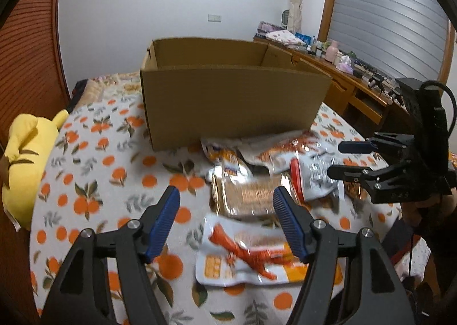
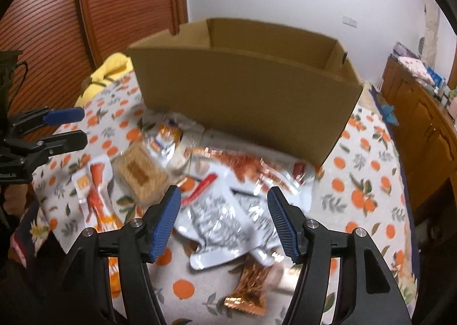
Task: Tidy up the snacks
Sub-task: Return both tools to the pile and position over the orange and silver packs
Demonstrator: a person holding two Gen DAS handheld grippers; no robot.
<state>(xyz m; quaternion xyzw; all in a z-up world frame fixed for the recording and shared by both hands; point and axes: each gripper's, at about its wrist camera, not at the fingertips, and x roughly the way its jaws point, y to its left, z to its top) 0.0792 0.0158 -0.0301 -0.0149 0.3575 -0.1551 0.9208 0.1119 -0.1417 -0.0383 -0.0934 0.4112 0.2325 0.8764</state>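
Blue-padded left gripper (image 1: 225, 222), jaws apart and empty, hangs over a cracker pack (image 1: 245, 196) lying crosswise just ahead on the bed (image 1: 94, 159), near the box (image 1: 228, 102), while the right gripper (image 2: 224, 222), likewise open, hovers above silver pouches (image 2: 225, 225).

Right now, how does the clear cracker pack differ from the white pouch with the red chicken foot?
The cracker pack is see-through and squarish; the chicken-foot pouch is opaque white and longer. The cracker pack lies nearer the cardboard box, the pouch nearer the camera. Both lie flat on the orange-print cloth, ungripped.
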